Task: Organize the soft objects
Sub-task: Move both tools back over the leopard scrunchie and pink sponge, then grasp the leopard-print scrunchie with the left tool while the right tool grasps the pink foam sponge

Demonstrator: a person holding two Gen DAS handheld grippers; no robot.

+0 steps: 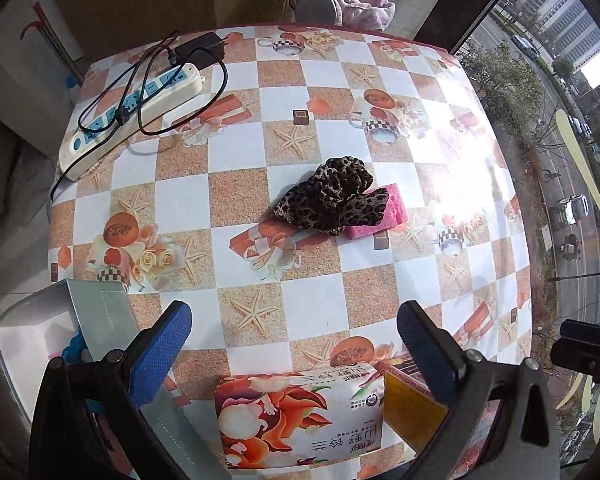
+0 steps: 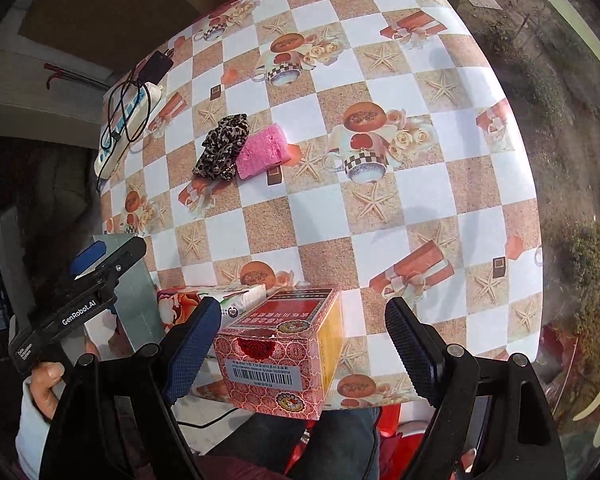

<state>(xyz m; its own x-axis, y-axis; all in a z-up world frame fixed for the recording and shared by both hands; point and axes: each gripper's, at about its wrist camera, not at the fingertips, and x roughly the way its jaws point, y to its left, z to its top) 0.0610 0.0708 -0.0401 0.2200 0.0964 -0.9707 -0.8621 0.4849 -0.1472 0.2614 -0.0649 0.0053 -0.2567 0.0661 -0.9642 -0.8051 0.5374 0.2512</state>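
A leopard-print scrunchie (image 1: 328, 200) (image 2: 220, 146) lies mid-table, partly on a pink sponge (image 1: 382, 216) (image 2: 262, 152). My left gripper (image 1: 296, 352) is open, its blue pads wide apart above a floral tissue pack (image 1: 300, 420) (image 2: 204, 300) at the table's near edge, touching nothing. My right gripper (image 2: 302, 350) is open too. A red patterned box (image 2: 284, 356) (image 1: 412, 404) stands between its fingers, with a clear gap on the right side. In the right wrist view a hand (image 2: 44, 380) carries the left gripper (image 2: 108, 252) at the left.
A white power strip (image 1: 132, 108) (image 2: 128, 128) with black cables and an adapter lies at the far left corner. A grey open box (image 1: 100, 312) (image 2: 136, 280) stands at the near left edge. The checkered tablecloth (image 1: 380, 300) covers the table; a window is on the right.
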